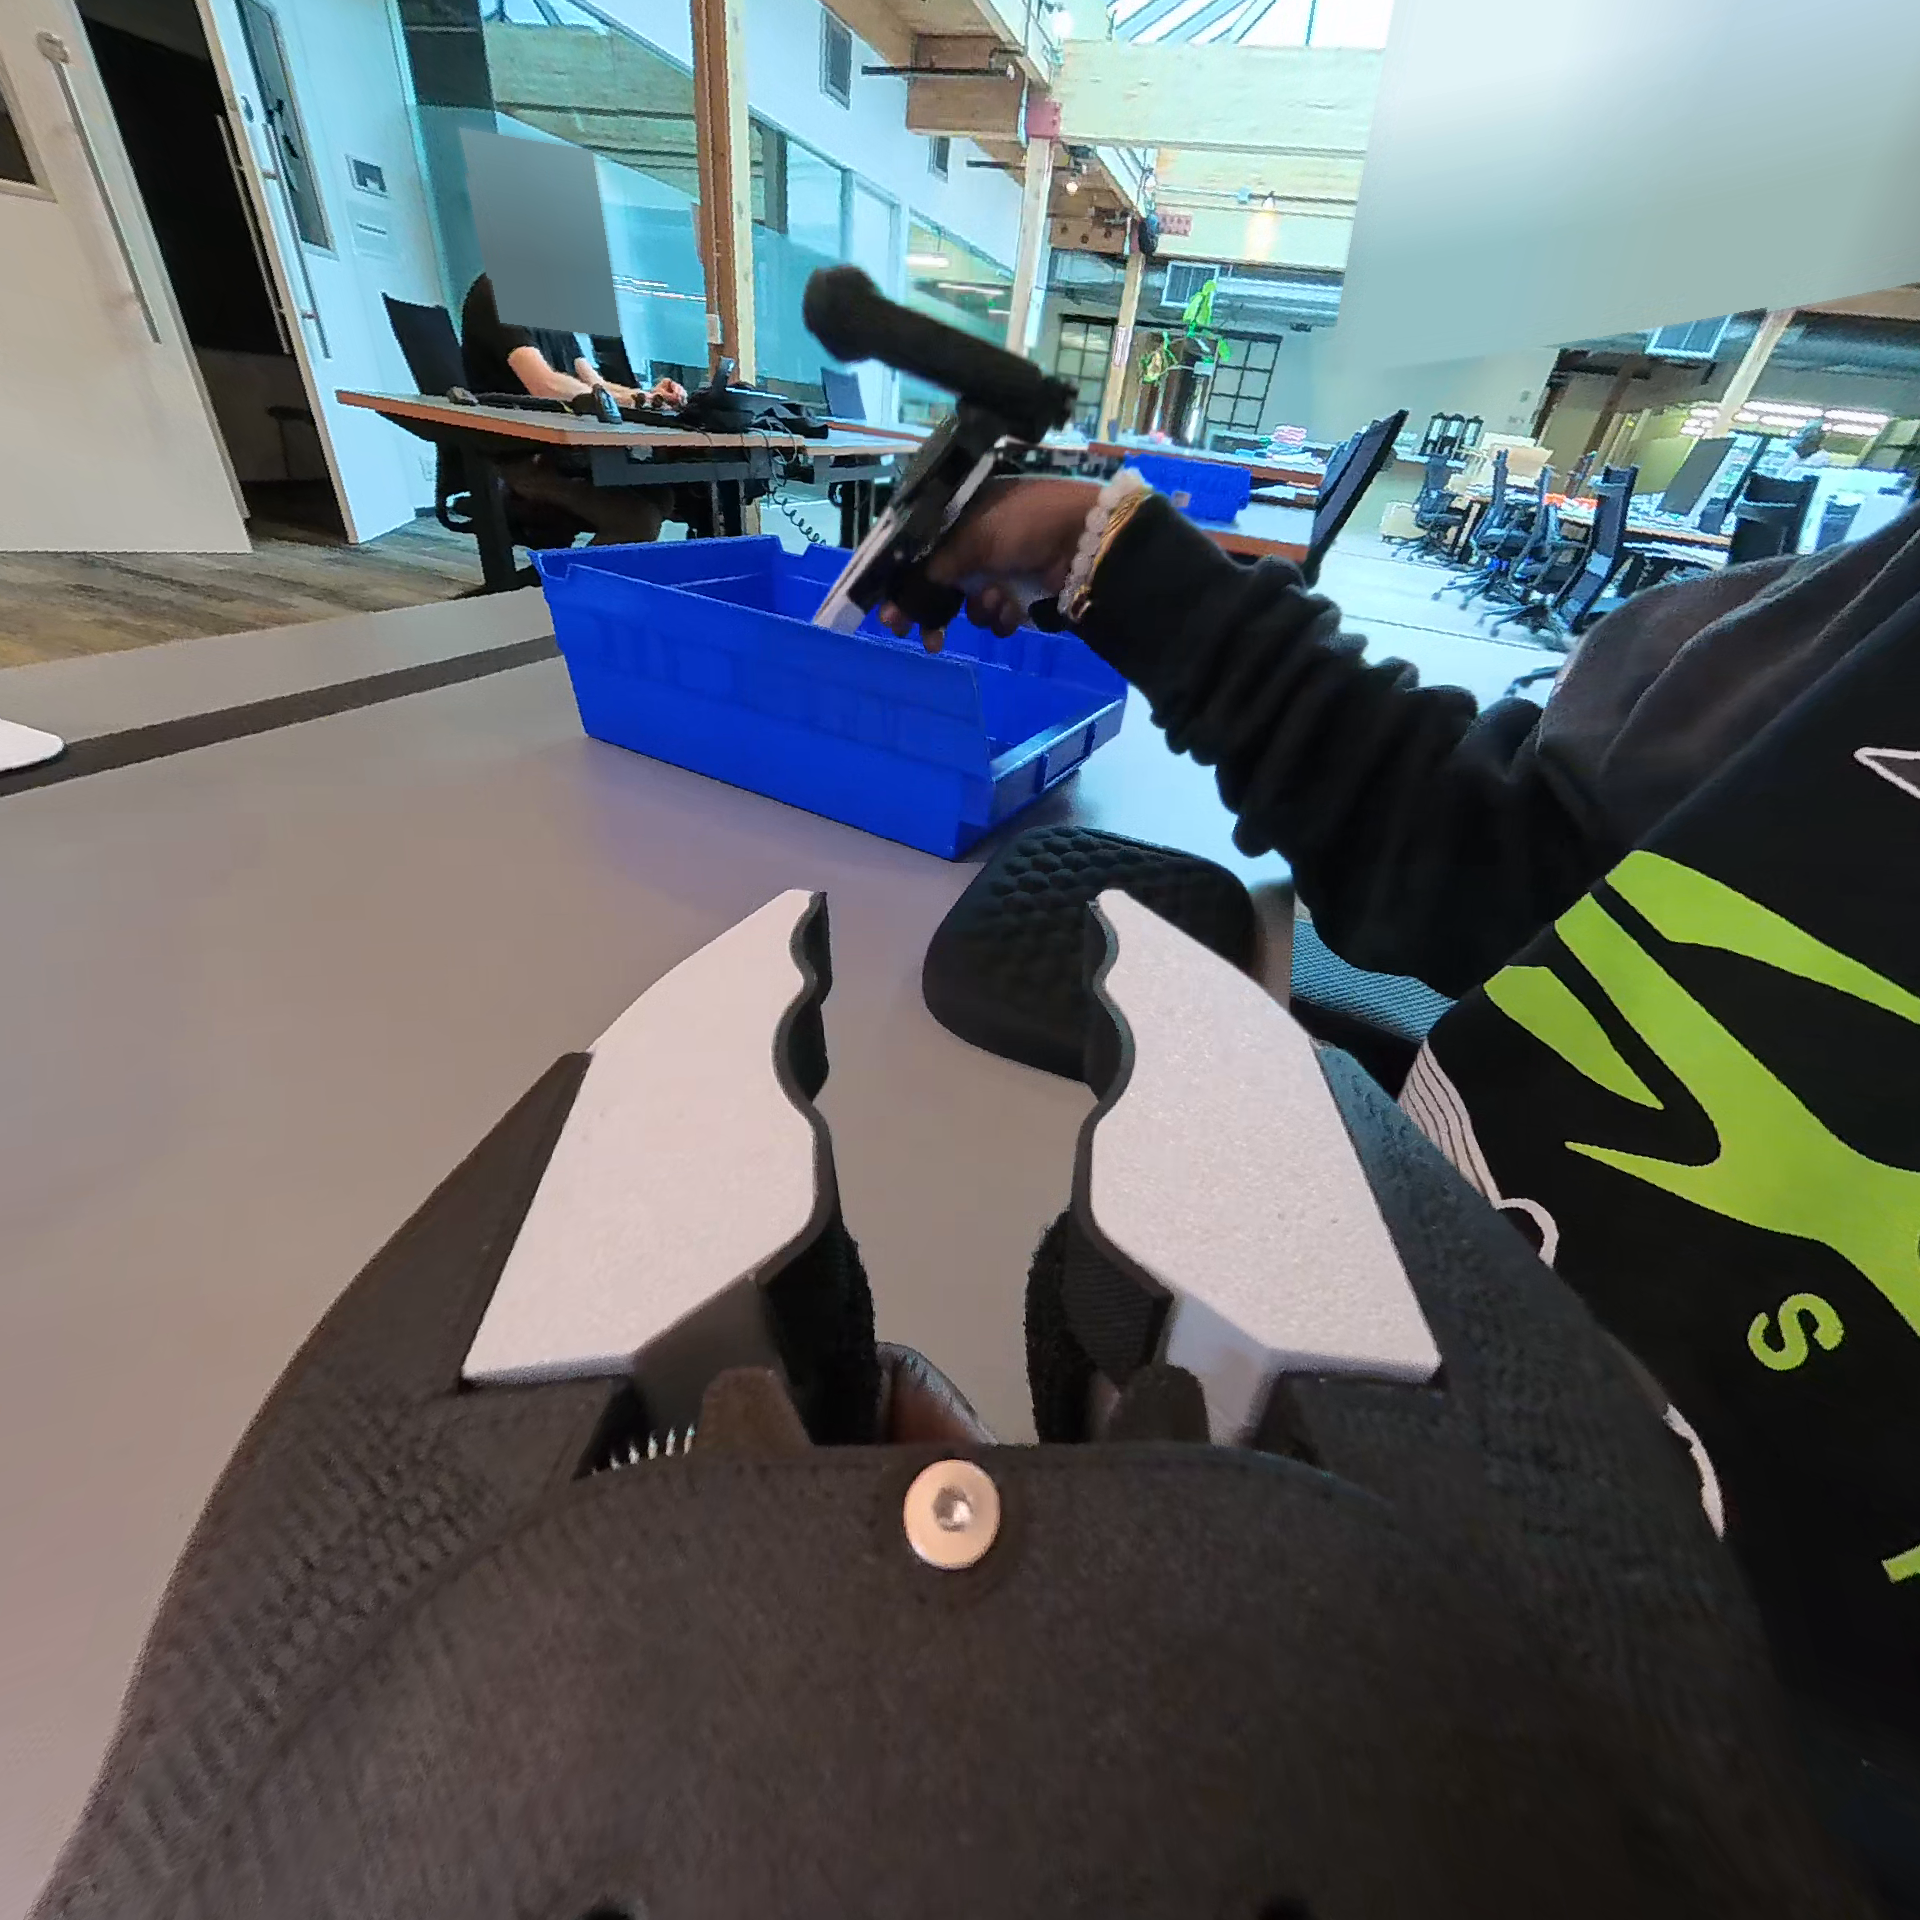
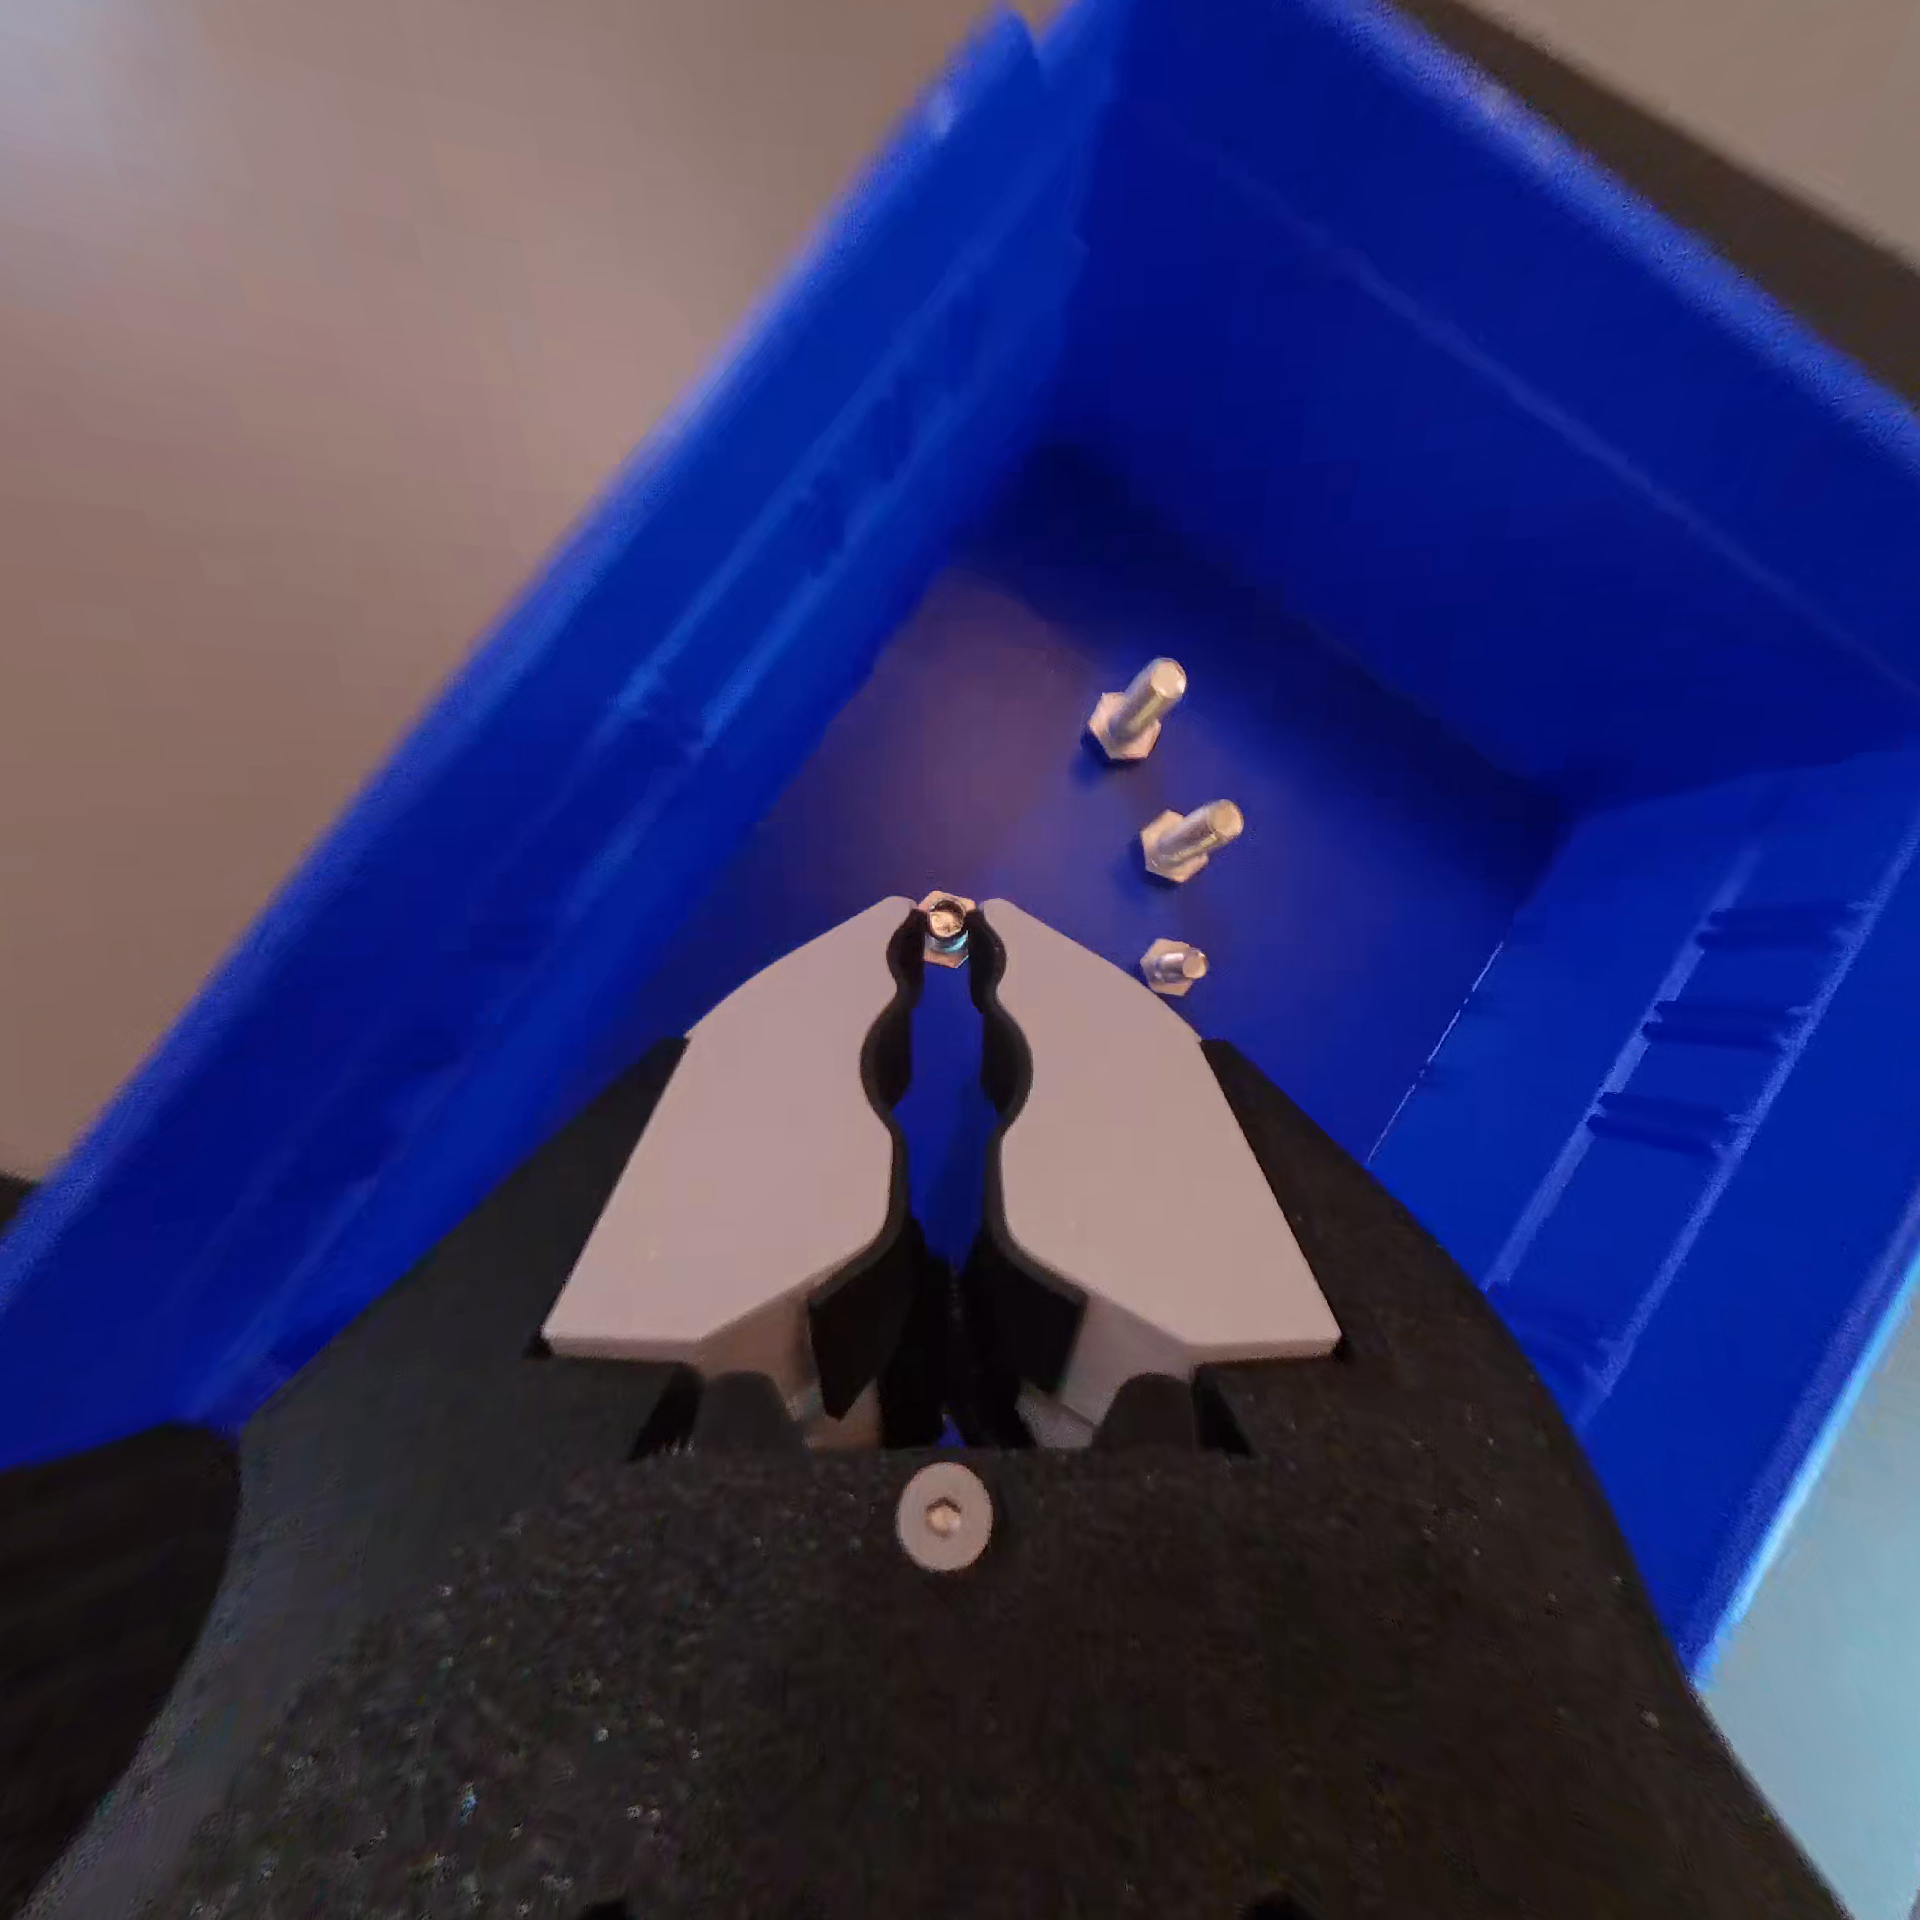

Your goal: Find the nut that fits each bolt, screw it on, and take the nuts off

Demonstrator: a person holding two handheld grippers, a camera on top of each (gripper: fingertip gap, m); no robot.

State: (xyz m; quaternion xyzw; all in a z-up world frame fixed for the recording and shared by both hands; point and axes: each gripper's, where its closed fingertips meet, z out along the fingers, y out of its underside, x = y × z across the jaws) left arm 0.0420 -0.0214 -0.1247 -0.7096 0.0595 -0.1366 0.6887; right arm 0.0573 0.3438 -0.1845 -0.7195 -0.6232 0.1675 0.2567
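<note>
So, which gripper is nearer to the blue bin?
The right gripper is nearer: its fingertips are down inside the blue bin, closed around a small bolt. The left gripper is open over the grey table, short of the bin.

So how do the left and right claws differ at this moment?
The left claw gapes open over the grey table, nothing between its fingers; the right claw is nearly shut, its fingertips pinching a small silver bolt. The left stays outside the blue bin; the right reaches down inside it. Both have grey fingers with black pads.
</note>
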